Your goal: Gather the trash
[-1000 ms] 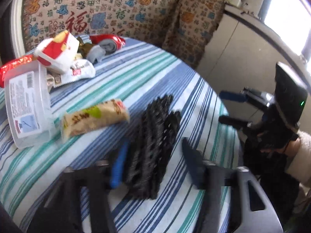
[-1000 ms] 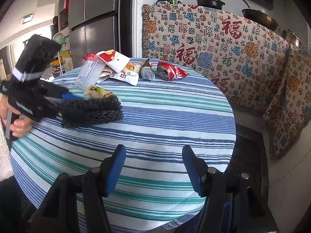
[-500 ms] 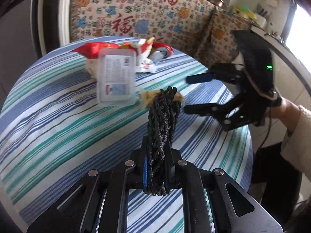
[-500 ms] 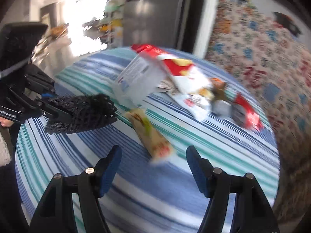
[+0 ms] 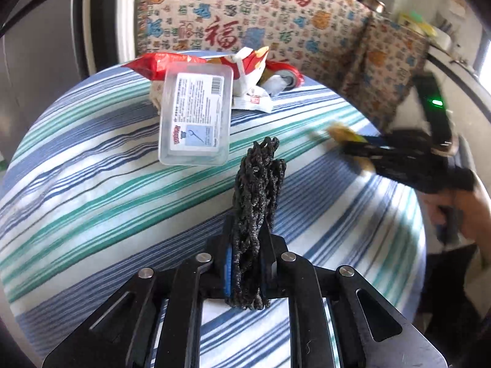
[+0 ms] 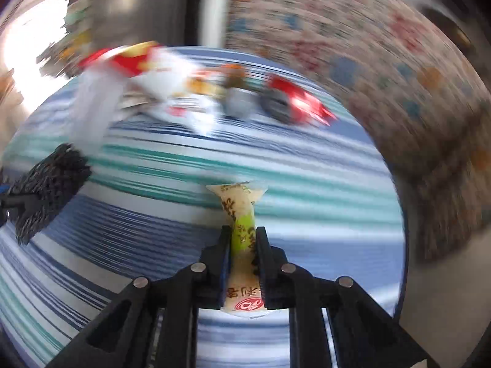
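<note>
At a round tabletop (image 5: 92, 165) covered in a blue, teal and white striped cloth, the right claw (image 6: 242, 251) has just been closing and now pinches a slim beige snack wrapper (image 6: 241, 214) between its pads, gripping it about the middle so that one crimped end flares out ahead of the fingers and the other shows behind them. The wrapper looks light, thin and crinkly, likely to bend or slip if held by an end, so the mid-body hold seems the sounder one. The left claw (image 5: 247, 263) is clamped narrowly on a folded black mesh bag (image 5: 257, 196), which stands upright out of the fingers above the striped cloth. Soft and limp by its look, the net should sag wherever it is not supported, and its mouth will probably need spreading before anything goes in. Measured from that bag, the rest of the trash lies beyond it toward the far edge of the tabletop: a clear plastic lidded box (image 5: 195, 116) nearest, then red and white snack packets (image 5: 248, 64) and a crushed red can (image 5: 287, 75) behind. The box appears stiff but smooth, best taken across its narrow sides; the can is rigid and dented, the packets flimsy. The right wrist view is heavily smeared, so detail of the far pile cannot be read there.
</note>
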`<action>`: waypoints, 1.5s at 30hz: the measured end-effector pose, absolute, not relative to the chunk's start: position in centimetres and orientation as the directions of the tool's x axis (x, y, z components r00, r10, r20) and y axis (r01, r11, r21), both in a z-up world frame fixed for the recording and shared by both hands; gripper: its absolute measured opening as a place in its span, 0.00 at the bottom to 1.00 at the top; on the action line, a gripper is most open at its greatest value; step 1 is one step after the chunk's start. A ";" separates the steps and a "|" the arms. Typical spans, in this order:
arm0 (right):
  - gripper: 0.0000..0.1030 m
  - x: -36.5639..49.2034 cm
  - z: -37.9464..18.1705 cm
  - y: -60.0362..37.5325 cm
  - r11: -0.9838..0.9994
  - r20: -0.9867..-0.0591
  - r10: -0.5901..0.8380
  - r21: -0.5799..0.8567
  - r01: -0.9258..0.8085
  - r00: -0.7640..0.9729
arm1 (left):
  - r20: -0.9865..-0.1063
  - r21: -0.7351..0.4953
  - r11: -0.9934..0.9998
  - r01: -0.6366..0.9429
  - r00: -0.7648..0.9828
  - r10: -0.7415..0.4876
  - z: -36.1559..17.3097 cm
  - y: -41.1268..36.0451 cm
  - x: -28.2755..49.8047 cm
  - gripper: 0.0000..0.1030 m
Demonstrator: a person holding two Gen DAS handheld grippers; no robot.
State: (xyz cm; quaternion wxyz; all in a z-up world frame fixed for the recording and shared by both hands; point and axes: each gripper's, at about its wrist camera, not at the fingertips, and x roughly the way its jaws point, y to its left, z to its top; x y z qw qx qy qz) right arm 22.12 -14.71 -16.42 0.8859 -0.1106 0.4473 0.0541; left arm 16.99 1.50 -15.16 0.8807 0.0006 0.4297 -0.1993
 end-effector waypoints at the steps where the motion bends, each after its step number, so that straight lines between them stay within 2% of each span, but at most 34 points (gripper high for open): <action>1: 0.19 21.5 -16.4 -15.8 0.981 -0.793 0.005 -0.115 -0.158 0.609 | -0.758 -0.163 0.924 0.347 0.556 -0.342 -15.4 1.3 16.9 0.26; 2: 0.39 21.1 -16.4 -16.4 0.986 -0.784 0.018 -0.091 -0.143 0.620 | -0.762 -0.160 0.925 0.345 0.552 -0.338 -15.6 1.1 17.1 0.49; 3: 0.54 20.8 -16.6 -16.8 0.988 -0.779 0.033 -0.068 -0.136 0.626 | -0.766 -0.158 0.926 0.343 0.549 -0.334 -15.9 0.9 17.0 0.65; 4: 0.76 20.5 -16.8 -17.0 0.990 -0.773 0.051 -0.043 -0.132 0.633 | -0.766 -0.153 0.927 0.343 0.552 -0.331 -16.0 0.8 16.9 0.69; 13: 0.81 21.7 -17.9 -15.8 0.993 -0.781 0.059 -0.017 -0.116 0.622 | -0.789 -0.003 0.946 0.324 0.581 -0.202 -16.8 -0.2 18.0 0.79; 19: 0.82 21.7 -17.9 -15.7 0.993 -0.781 0.059 -0.017 -0.117 0.622 | -0.808 0.013 0.954 0.299 0.565 -0.166 -17.2 -0.2 19.0 0.99; 45: 0.83 21.7 -17.9 -15.9 0.993 -0.781 0.063 -0.016 -0.121 0.622 | -0.808 0.011 0.958 0.285 0.567 -0.159 -17.3 -0.2 19.4 1.00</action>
